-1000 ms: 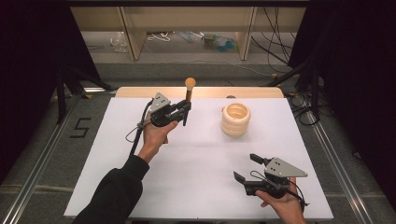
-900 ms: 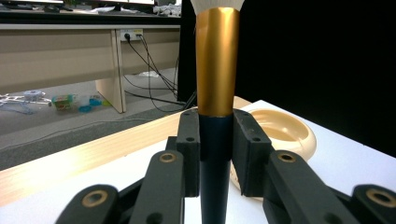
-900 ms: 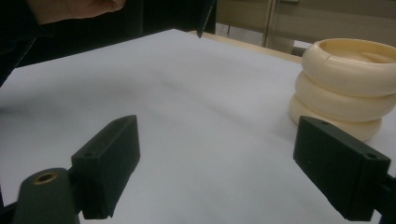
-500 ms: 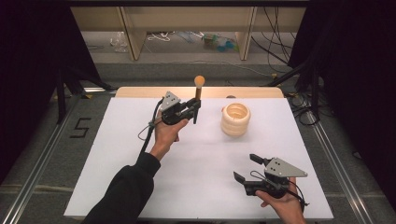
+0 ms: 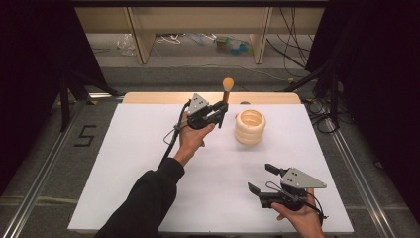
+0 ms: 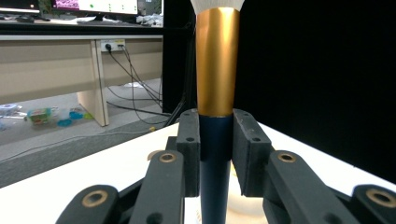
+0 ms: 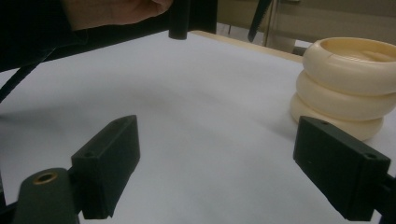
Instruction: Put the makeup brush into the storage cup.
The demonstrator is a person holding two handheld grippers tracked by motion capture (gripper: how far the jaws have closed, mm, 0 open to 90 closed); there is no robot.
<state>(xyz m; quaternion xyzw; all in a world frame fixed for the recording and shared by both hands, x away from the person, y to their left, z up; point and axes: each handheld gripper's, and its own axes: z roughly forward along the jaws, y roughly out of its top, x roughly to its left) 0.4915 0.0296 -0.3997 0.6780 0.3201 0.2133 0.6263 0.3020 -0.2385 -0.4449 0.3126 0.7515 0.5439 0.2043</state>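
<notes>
White paper covers the table [image 5: 124, 163] in the high view, and we see a strip of light wood along its far edge. The left gripper [image 5: 221, 110] is held up over the far middle of the table by the left hand [image 5: 190, 139], and a dark sleeve [image 5: 143, 203] runs back to the near edge. Its jaws hold a brush [image 5: 227, 90] that stands upright, with a round orange tip on top. Just to the right of it sits a cream pot [image 5: 250, 126] that looks like three fat rings in a pile. The pot stands on the table, apart from the brush. The right gripper [image 5: 262, 178] is at the near right, held low over the table by the right hand [image 5: 299, 220]. Its jaws are spread wide with nothing in them.

In the left gripper view, we look along the left gripper [image 6: 215, 140]. Its two black jaws press on the dark blue handle of the brush [image 6: 217, 70] from both sides. Above the jaws the brush has a shiny gold band, and white hair starts at the very top. Far off we see a light desk [image 6: 51, 60] and some wires on the floor.

In the right gripper view, the jaws of the right gripper [image 7: 233, 154] stand far apart over the bare white table [image 7: 196, 116]. The cream pot [image 7: 348, 88] is at the far right, past the right jaw. At the top we see the left hand [image 7: 112, 11] and the dark end of the brush handle [image 7: 179, 21] hanging just above the table.
</notes>
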